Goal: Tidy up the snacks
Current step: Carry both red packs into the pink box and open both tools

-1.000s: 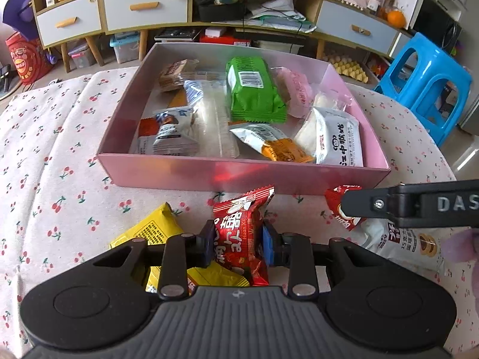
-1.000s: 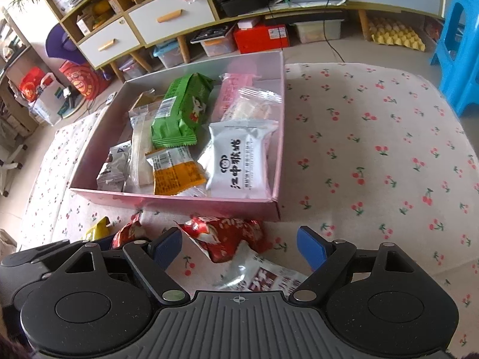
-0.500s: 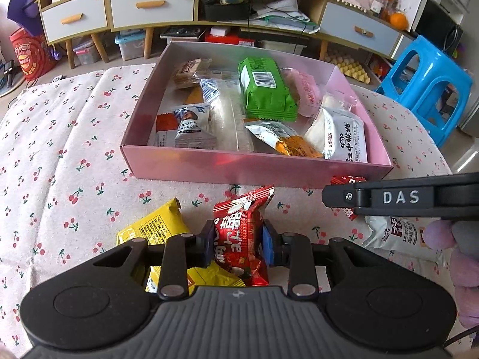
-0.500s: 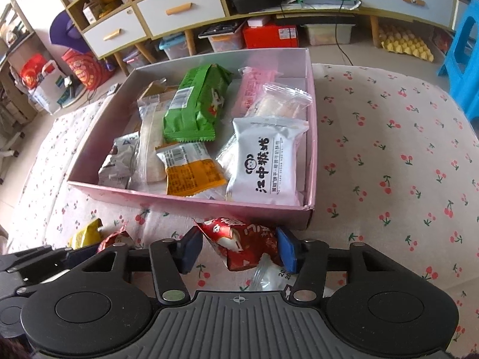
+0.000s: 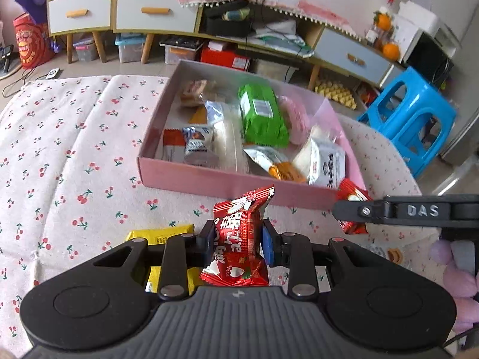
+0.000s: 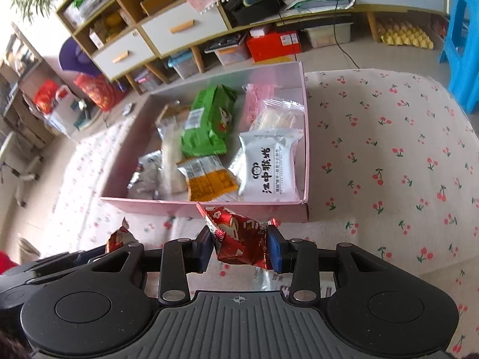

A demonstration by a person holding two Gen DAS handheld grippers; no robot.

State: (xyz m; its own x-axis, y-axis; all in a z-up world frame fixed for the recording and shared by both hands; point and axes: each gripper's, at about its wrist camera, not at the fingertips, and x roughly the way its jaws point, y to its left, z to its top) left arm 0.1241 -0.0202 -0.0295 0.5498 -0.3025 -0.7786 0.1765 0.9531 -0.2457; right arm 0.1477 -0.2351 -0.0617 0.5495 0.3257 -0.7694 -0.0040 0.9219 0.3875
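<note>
Left tool [image 5: 238, 243]: jaws clamped on a red snack packet [image 5: 239, 242], held upright and lifted clear of the desk [image 5: 60, 155], which is covered in a cherry-print cloth. Right tool [image 6: 241, 246]: jaws closing on a second red packet [image 6: 239, 236], crumpled, pads touching both its sides, just in front of the pink box [image 6: 305, 161]. Yellow packet [image 5: 161, 234]: lying on the desk beneath the left tool. Pink box: open-topped, on the desk beyond both tools; contents include a green packet [image 6: 206, 122], a white packet with black lettering [image 6: 269, 164], an orange-and-silver packet [image 6: 209, 176] and several clear wrappers. Blue stool [image 5: 410, 119]: on the floor, beside the desk, at right in the left wrist view.
</note>
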